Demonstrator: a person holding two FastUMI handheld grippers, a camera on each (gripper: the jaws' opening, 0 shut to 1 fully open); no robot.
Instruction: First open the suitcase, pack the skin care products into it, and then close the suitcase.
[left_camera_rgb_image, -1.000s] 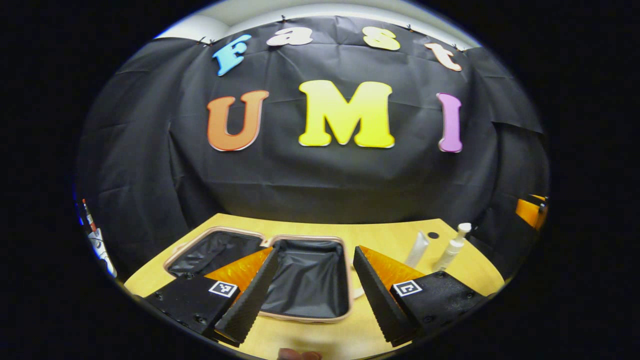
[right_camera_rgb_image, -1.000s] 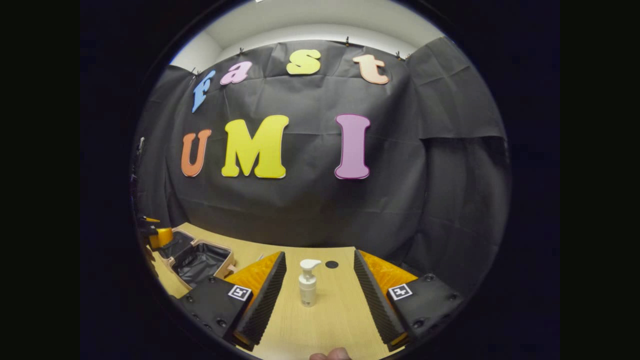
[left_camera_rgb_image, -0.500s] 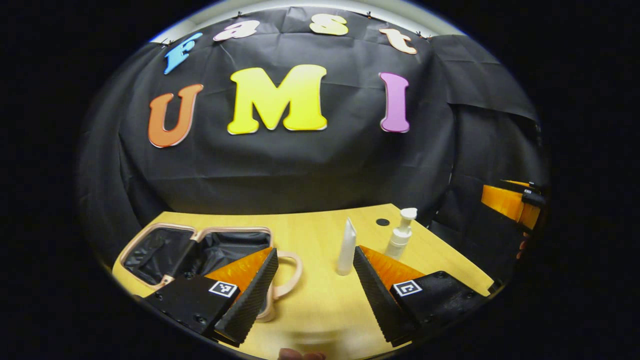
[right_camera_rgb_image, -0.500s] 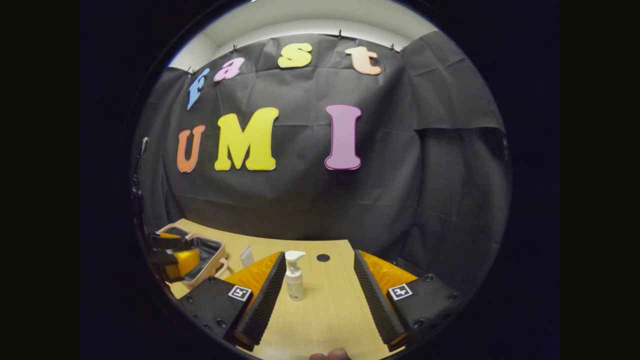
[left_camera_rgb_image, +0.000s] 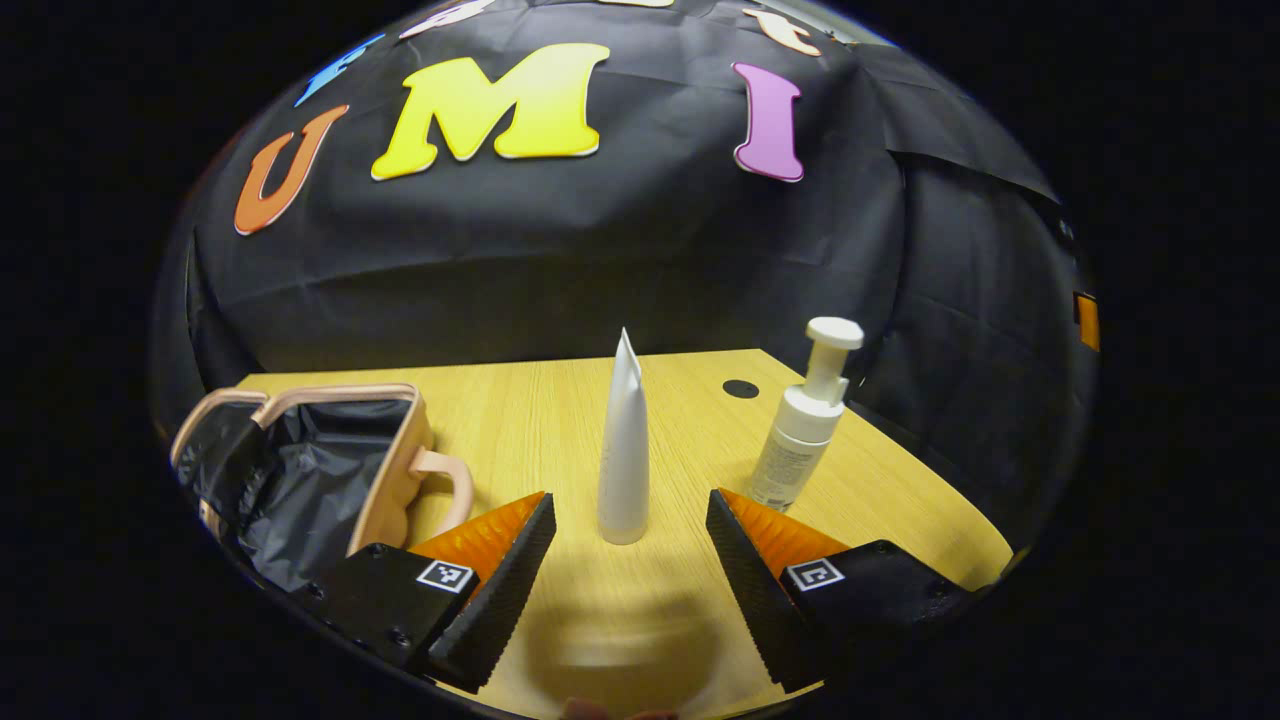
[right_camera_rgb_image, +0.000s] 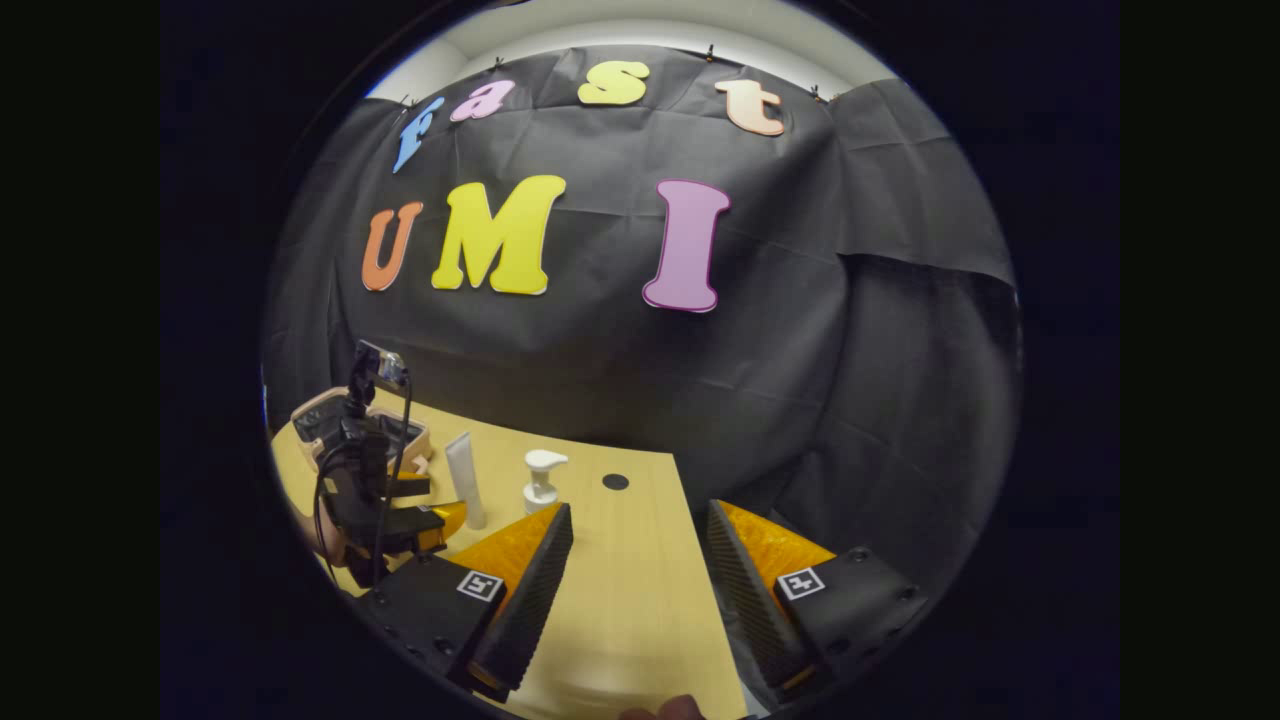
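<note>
A white tube (left_camera_rgb_image: 624, 445) stands upright on its cap on the wooden table (left_camera_rgb_image: 520, 420). My left gripper (left_camera_rgb_image: 630, 515) is open, and the tube's base sits just ahead of the gap between its fingers, untouched. A white pump bottle (left_camera_rgb_image: 805, 420) stands to the tube's right. The open suitcase (left_camera_rgb_image: 300, 470), pink-rimmed with a black lining and a pink handle, lies at the left. In the right gripper view, my right gripper (right_camera_rgb_image: 640, 525) is open over bare table, with the tube (right_camera_rgb_image: 465, 480), pump bottle (right_camera_rgb_image: 541, 480), suitcase (right_camera_rgb_image: 330, 420) and the left gripper (right_camera_rgb_image: 425, 505) off to its left.
A small dark round hole (left_camera_rgb_image: 740, 388) is set in the table behind the bottle. The table's right edge (left_camera_rgb_image: 930, 490) runs close past the pump bottle. The black cloth wall (left_camera_rgb_image: 560, 270) hangs right behind the table's far edge.
My left gripper has swung right from the suitcase and dropped closer, so the tube now stands centred before its fingers. My right gripper has pulled back and right, off the pump bottle.
</note>
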